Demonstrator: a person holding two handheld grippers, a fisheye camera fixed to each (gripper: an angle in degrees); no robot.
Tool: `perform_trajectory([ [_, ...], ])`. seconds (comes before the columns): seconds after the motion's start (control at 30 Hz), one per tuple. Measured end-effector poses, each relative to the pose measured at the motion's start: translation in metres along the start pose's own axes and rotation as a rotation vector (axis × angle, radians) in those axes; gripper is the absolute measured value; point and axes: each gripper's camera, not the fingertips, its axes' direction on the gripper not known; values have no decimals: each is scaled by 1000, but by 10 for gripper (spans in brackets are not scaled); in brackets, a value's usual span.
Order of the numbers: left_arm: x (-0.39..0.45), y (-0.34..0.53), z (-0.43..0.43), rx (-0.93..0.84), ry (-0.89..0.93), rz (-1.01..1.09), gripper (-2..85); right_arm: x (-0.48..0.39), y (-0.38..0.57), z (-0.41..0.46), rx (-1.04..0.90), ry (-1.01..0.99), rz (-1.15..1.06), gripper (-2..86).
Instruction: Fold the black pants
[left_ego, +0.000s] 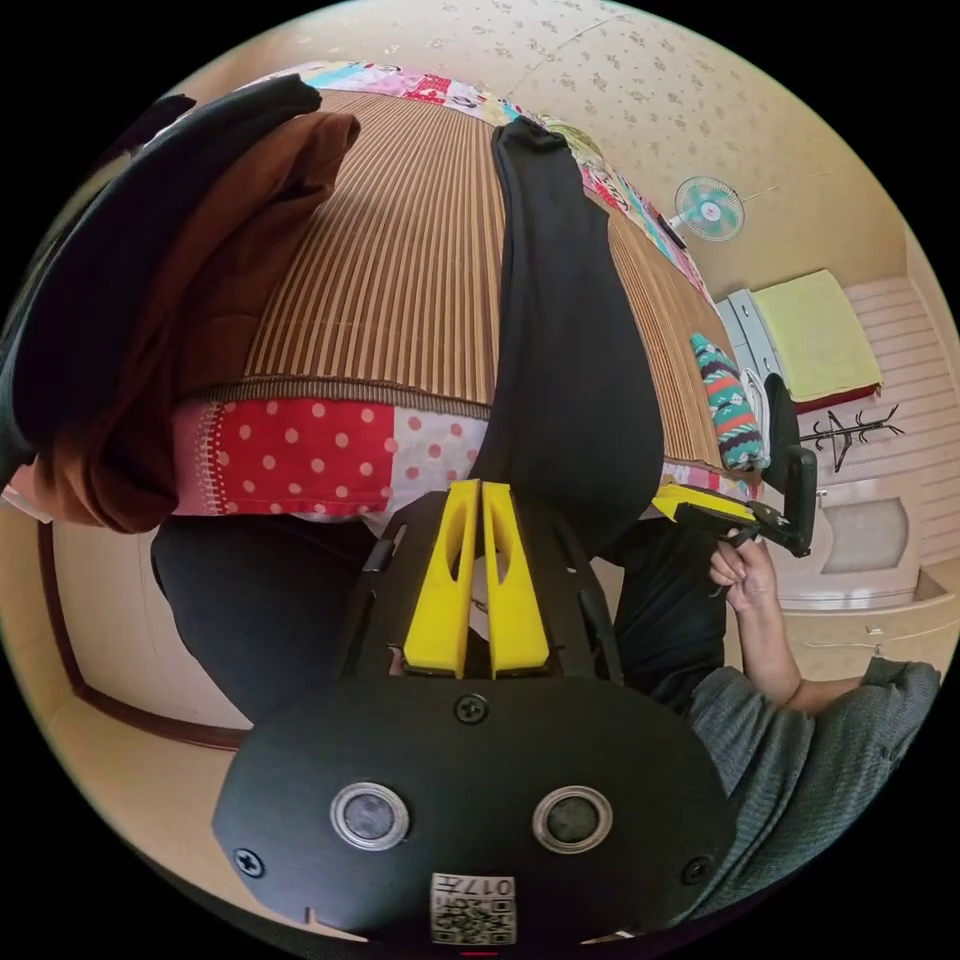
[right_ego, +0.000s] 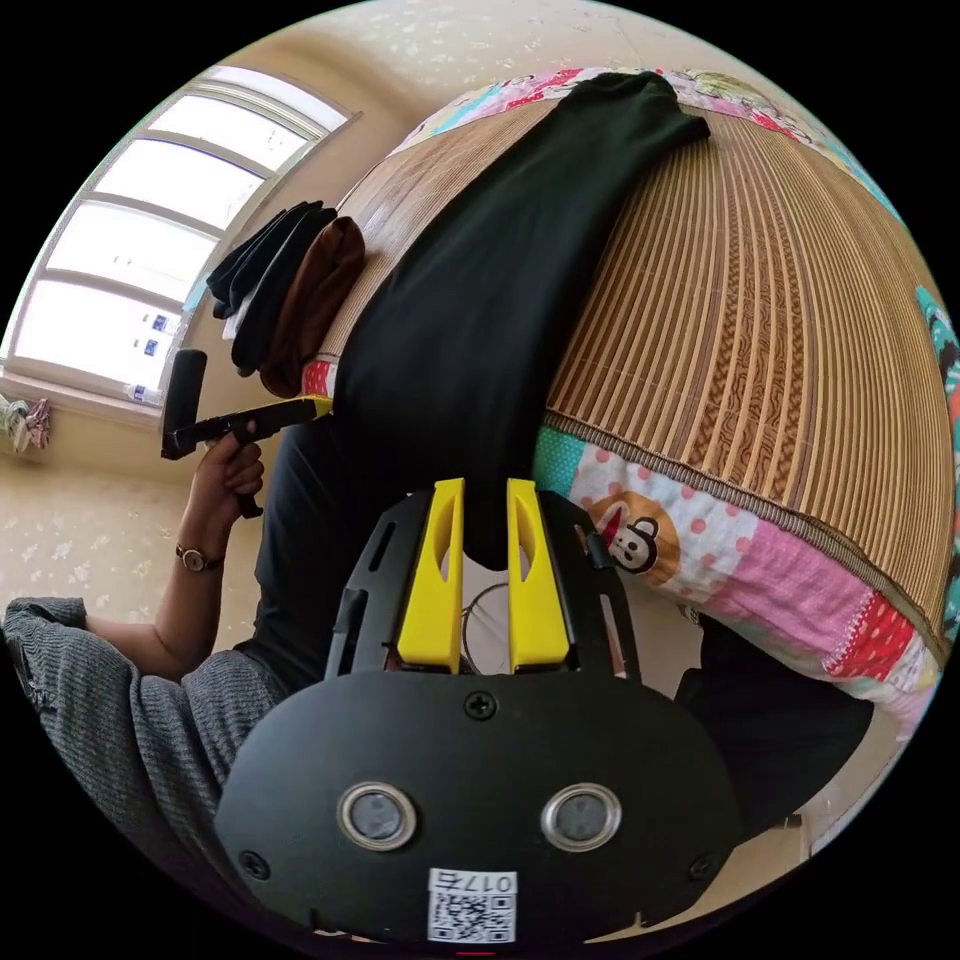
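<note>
One pair of black pants (left_ego: 565, 330) lies stretched along the bamboo mat (left_ego: 400, 260) on the bed, running lengthwise from the far end right down to the near edge, where the wide end spills over the patchwork quilt (left_ego: 300, 455). Left gripper (left_ego: 482, 490) sits at that near edge, yellow jaws pressed almost together with their tips at the black cloth; whether fabric is actually pinched between them, I cannot tell. Over in the right gripper view, the right gripper (right_ego: 485, 490) has its jaws a little apart with a tongue of the pants (right_ego: 480, 300) hanging between them, so it looks clenched on the hem. Each tool shows up in the other's view too, held in a hand (left_ego: 745, 575) with a grey sleeve (left_ego: 800, 740) behind it. At the mat's far left corner, a stack of dark and brown clothes (right_ego: 290, 290) rests by the edge. Beyond the bed, a fan (left_ego: 708, 208) stands against the wall, and a window (right_ego: 130, 260) glows bright.
</note>
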Motion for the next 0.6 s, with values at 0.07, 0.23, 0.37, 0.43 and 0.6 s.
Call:
perform_trajectory([
  [0.07,3,1,1,-3,-24,17,-10,0,4,5,-13,22,-4,75],
  [0.23,15,-3,7,-16,-74,56,-9,1,1,26,-53,24,-7,78],
  [0.37,23,-9,17,-66,-44,97,-8,-8,-5,27,-85,53,-18,62],
  [0.43,27,-10,16,-89,-44,124,-7,-17,-5,20,-118,101,-61,41],
  [0.6,49,2,3,-85,81,304,-5,-30,8,-13,-54,88,-93,23],
])
